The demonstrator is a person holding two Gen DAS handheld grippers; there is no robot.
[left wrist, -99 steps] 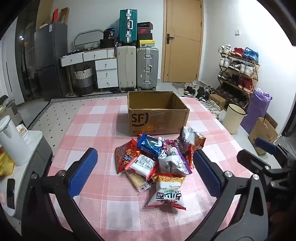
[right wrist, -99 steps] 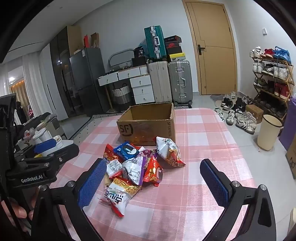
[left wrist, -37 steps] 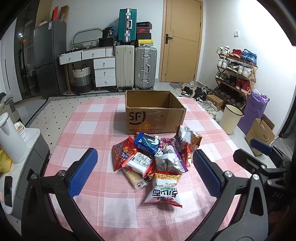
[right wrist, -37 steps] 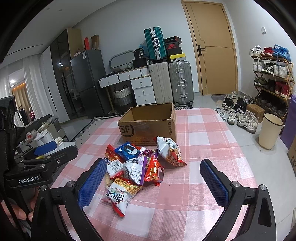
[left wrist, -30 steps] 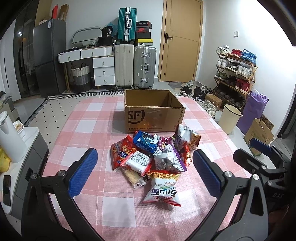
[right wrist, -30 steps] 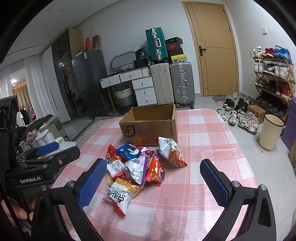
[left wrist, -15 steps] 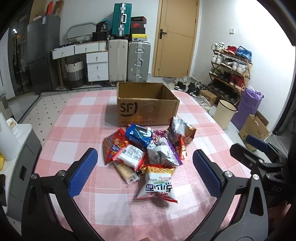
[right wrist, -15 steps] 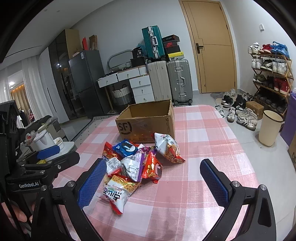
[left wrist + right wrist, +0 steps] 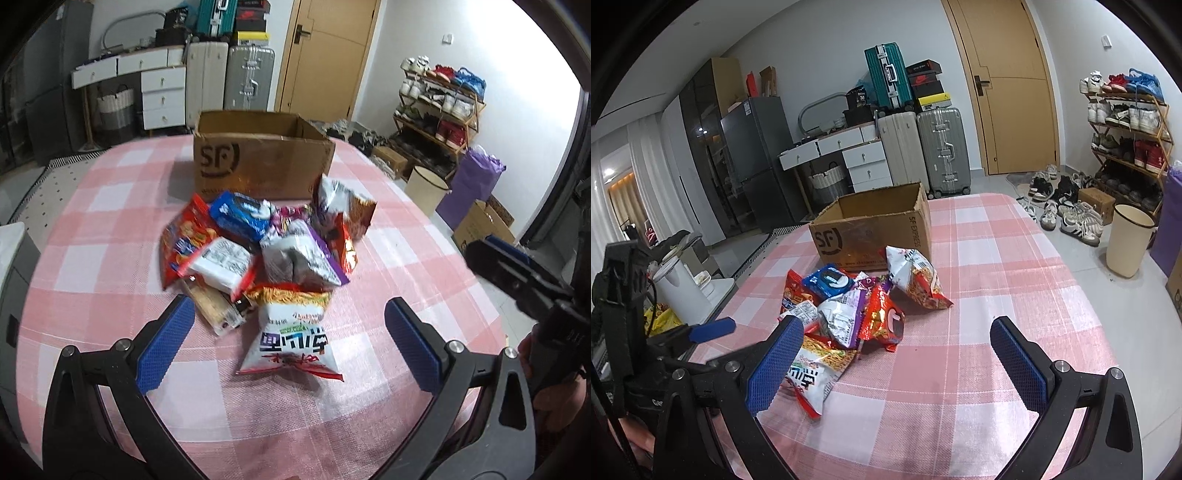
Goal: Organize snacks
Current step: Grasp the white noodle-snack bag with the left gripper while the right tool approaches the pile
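A heap of snack bags lies on the pink checked tablecloth (image 9: 92, 236). Nearest me is a white noodle bag (image 9: 291, 336) (image 9: 812, 373), behind it a silver-purple bag (image 9: 299, 258), a white packet (image 9: 221, 264), a blue cookie pack (image 9: 240, 214) (image 9: 827, 280) and a red bag (image 9: 184, 240). An open cardboard box (image 9: 258, 162) (image 9: 875, 229) stands behind the heap. My left gripper (image 9: 288, 343) is open, low over the table, with the noodle bag between its blue pads. My right gripper (image 9: 897, 363) is open to the right of the heap, holding nothing.
A white kettle (image 9: 683, 288) sits on a side unit left of the table. Suitcases (image 9: 923, 147), drawers and a fridge line the far wall. A shoe rack (image 9: 1126, 140), a bin (image 9: 1126, 243) and a purple bag (image 9: 469, 188) stand on the right.
Both grippers have moved forward and down toward the heap. The left one now has the white noodle bag between its open fingers. No snack has moved.
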